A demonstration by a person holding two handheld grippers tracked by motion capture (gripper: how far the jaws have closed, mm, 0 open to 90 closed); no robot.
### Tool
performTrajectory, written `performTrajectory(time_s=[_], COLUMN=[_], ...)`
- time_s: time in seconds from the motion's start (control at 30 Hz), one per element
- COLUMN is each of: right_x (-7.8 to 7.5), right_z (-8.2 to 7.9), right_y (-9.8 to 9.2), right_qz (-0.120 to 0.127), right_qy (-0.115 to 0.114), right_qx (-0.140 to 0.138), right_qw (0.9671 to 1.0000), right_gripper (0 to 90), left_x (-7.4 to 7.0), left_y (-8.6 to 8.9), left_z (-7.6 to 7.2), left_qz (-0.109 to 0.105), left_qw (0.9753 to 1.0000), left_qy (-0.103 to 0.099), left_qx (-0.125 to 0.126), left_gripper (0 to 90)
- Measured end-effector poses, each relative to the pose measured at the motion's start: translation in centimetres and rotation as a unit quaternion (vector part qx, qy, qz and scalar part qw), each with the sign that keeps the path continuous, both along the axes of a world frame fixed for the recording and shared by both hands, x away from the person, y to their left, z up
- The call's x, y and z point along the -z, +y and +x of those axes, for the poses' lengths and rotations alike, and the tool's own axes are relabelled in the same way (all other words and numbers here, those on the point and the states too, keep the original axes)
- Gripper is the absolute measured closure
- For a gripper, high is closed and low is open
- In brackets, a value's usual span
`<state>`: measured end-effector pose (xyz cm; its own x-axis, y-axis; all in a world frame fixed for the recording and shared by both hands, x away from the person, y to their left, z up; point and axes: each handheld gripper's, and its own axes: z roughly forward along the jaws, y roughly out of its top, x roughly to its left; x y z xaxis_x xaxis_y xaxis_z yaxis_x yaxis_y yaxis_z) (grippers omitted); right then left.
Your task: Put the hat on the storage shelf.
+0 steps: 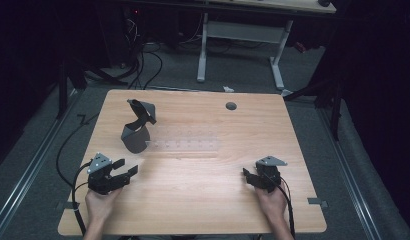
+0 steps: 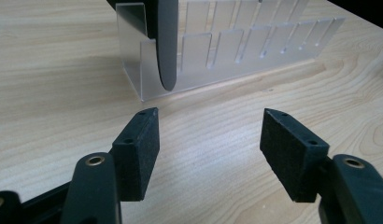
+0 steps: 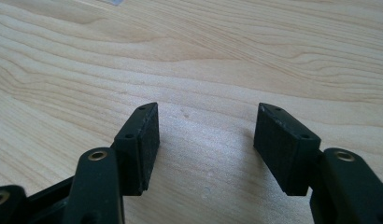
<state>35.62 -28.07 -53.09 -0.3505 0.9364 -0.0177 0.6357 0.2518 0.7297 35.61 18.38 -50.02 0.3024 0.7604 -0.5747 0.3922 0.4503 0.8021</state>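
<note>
Both tongs rest low at the near edge of the bench, jaws spread wide, nothing between them: left tongs at the near-left, right tongs at the near-right. Work item: a dark curved plate-like piece standing on edge in the end slot of a clear slotted rack, which lies left of bench centre, ahead of the left tongs and well apart from the right. In the left gripper view the dark piece sits upright just inside the rack end wall, rounded lower edge down near the rack floor; remaining slots look vacant. A second dark folded part sits just behind the first; whether the two are joined can't be told. Judged step: approach w/ left tongs. Recommended: keep jaws at full spread, advance straight along the current line, and centre the piece's thin edge between the pads before closing. Grip above the rack wall, not on it; the clear acrylic looks light and may slide or tip if nudged. Lift vertically to clear the slot. Right tongs can brace the rack's far end if req'd.
</note>
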Motion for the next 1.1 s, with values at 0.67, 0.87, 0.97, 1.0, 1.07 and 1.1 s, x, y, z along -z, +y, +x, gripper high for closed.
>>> performTrajectory(time_s=[0.67,0.87,0.97,1.0,1.07,1.1], right_x=[0.0,0.0,0.0,0.0,0.0,0.0], right_z=[0.0,0.0,0.0,0.0,0.0,0.0], right_y=[0.0,0.0,0.0,0.0,0.0,0.0], right_qz=[-0.001,0.0,-0.001,-0.001,-0.001,-0.001], right_qy=[0.0,0.0,0.0,0.0,0.0,0.0], right_qx=[0.0,0.0,0.0,0.0,0.0,0.0], right_qw=[1.0,1.0,1.0,1.0,1.0,1.0], right_gripper=[40.9,40.9,40.9,40.9,40.9,40.9], left_x=[4.0,4.2,4.2,4.2,4.3,4.4], left_y=[-0.4,-0.2,-0.2,-0.3,-0.6,-0.7], left_z=[0.8,1.3,1.3,1.3,1.3,1.3], left_qz=[0.039,0.046,0.053,0.056,0.067,0.076], left_qw=[0.9976,0.9967,0.9963,0.9962,0.9956,0.9951], left_qy=[0.055,0.062,0.061,0.059,0.056,0.054], left_qx=[-0.012,-0.026,-0.03,-0.03,-0.034,-0.035], left_gripper=[38.4,38.3,37.8,37.6,36.6,35.8])
